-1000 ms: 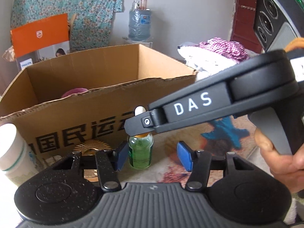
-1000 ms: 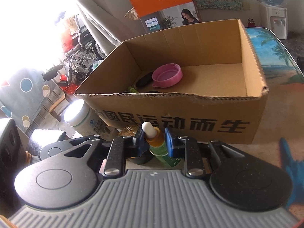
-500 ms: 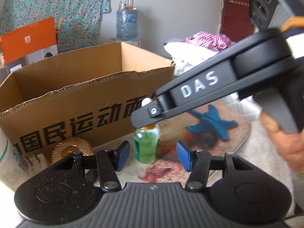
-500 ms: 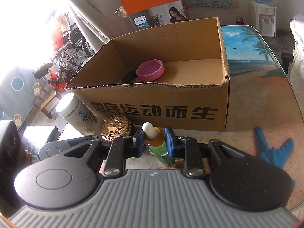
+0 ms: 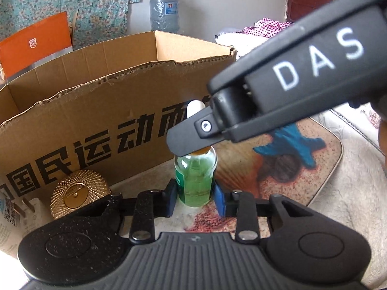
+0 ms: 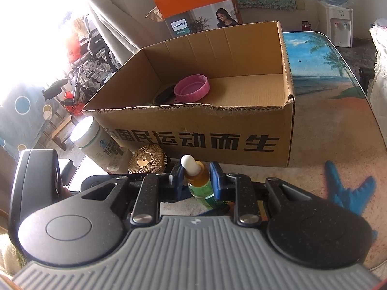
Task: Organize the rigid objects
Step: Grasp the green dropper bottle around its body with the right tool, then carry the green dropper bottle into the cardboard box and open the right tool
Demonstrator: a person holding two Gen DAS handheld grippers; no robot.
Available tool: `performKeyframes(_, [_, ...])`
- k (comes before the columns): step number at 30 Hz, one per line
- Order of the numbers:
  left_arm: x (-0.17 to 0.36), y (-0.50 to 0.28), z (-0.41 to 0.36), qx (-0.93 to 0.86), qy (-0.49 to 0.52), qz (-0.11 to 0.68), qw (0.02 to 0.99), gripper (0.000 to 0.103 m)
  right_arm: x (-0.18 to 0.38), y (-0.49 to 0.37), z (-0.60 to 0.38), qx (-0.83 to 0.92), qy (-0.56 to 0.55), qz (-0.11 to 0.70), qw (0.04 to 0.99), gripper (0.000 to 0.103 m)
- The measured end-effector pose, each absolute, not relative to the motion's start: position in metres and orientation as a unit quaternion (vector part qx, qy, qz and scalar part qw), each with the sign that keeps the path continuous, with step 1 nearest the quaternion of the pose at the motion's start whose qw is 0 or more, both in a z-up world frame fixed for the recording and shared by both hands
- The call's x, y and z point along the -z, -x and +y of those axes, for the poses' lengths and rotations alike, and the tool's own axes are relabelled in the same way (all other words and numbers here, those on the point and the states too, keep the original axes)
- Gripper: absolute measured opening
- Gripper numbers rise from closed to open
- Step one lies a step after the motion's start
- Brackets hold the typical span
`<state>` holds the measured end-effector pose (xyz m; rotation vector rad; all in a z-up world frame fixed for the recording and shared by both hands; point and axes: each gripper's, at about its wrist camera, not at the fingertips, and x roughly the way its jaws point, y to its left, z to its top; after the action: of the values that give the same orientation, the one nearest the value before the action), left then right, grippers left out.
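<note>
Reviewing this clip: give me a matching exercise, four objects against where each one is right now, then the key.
Objects:
1. green dropper bottle
2. pink lid
3. gold round case
4. white canister

Places:
A. inside the cardboard box
B. between both grippers' pads
C. at the box's front left corner, lit by the window
D. in front of the box, left of the bottle

Pairs: 1-B, 2-A, 3-D, 4-C
</note>
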<state>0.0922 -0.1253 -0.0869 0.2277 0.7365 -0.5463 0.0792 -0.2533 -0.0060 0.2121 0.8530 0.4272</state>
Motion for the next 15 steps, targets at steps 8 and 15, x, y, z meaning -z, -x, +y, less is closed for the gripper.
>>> performKeyframes(8, [0.056,-0.078,-0.117,0.268,-0.099,0.337,0.897,0.033,-0.02,-0.067,-0.252,-0.216,-0.09,0.395,0.889,0.022])
performKeyframes(15, [-0.013,-0.086,-0.093,0.25,-0.052,0.292,0.922,0.033,-0.091,-0.069,-0.243,-0.276,-0.05,0.323,0.904,0.022])
